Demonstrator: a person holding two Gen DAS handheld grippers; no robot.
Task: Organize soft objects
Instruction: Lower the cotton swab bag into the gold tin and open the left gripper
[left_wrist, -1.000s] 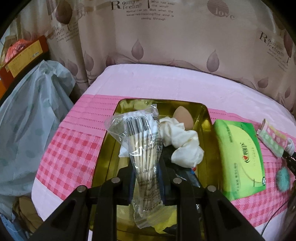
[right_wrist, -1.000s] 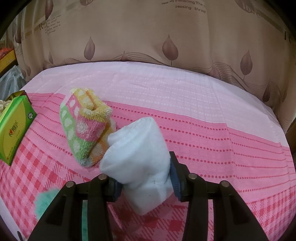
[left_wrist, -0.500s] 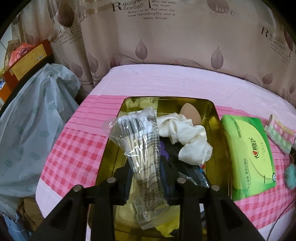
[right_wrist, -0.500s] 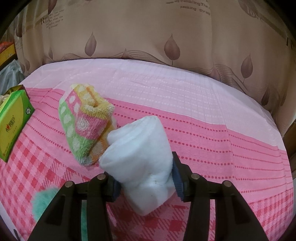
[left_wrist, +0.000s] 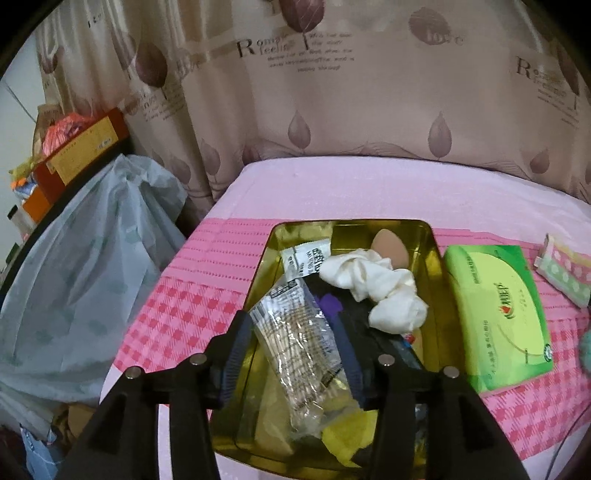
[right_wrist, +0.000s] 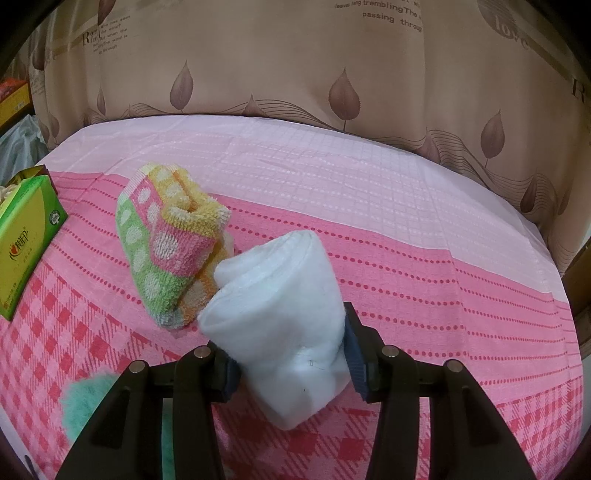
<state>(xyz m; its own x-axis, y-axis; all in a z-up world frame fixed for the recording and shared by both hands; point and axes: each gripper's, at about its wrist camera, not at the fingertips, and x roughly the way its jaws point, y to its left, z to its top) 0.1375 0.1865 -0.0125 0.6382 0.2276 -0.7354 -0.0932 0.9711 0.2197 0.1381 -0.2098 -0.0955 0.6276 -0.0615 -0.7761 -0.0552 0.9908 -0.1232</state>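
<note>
Two grippers over a pink-clothed counter, left gripper (left_wrist: 295, 354) opening with a swab packet (left_wrist: 299, 347) loose between its jaws above the gold tin (left_wrist: 434, 273), right gripper (right_wrist: 291, 358) clamped on a white towel roll (right_wrist: 280, 314), dotted towel (right_wrist: 166, 243) touching it at 10 o'clock

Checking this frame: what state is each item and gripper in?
left gripper: jaws opening, bag between them
bag of cotton swabs: lying in the tin
gold tin: lidless, partly filled
right gripper: shut on white towel
white towel: rolled
polka-dot towel: folded, on the cloth
</note>
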